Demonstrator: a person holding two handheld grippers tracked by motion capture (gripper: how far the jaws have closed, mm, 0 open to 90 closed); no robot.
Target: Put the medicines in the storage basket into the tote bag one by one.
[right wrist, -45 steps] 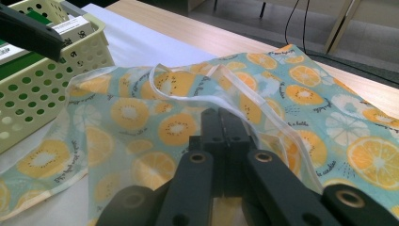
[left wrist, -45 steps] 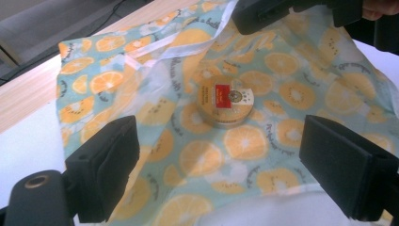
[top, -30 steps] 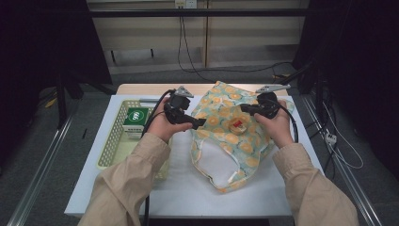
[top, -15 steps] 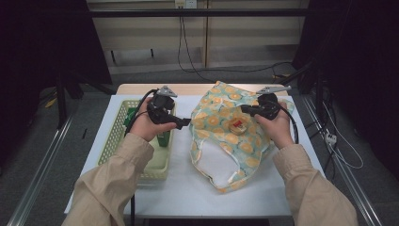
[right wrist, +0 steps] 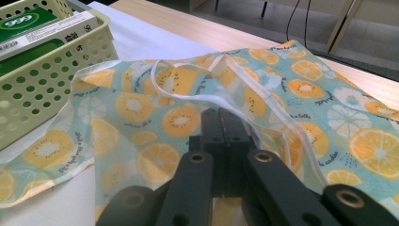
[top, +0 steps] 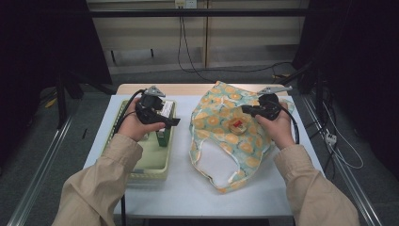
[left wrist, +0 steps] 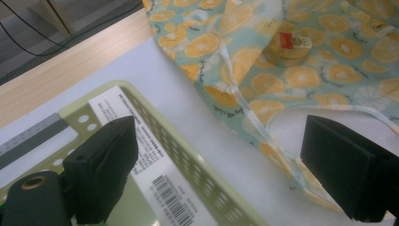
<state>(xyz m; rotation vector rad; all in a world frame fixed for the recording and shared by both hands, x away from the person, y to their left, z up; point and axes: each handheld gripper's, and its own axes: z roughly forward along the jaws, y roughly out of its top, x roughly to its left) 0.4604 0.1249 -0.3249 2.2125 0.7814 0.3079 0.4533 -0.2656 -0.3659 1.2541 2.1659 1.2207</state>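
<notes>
Fruit-print bag [top: 230, 127] spread flat on the right half of the counter [top: 188, 188], mouth toward the near edge, white lining showing. Printed all over with orange and kiwi slices; small script beside the slices too fine to read. Round tin [top: 237, 126] resting on top of the cloth near its middle, red label on the lid, wording illegible. Right gripper [top: 248, 111] over the bag's far right part, jaws pressed together on the cloth by the white-edged handle loop [right wrist: 188, 89]. Left gripper [top: 169, 123] above the basket [top: 150, 172], jaws wide apart, holding nothing. Pale green perforated basket at the counter's left, just beside the bag but clear of it, a strip of bare white counter between. Inside it a white box [left wrist: 155, 174] with a barcode and fine print unreadable, and a green pack [right wrist: 28, 21] with white lettering, perhaps "GCC". Open counter in front of bag and basket toward the near edge; wooden strip [top: 188, 88] along the far edge.
</notes>
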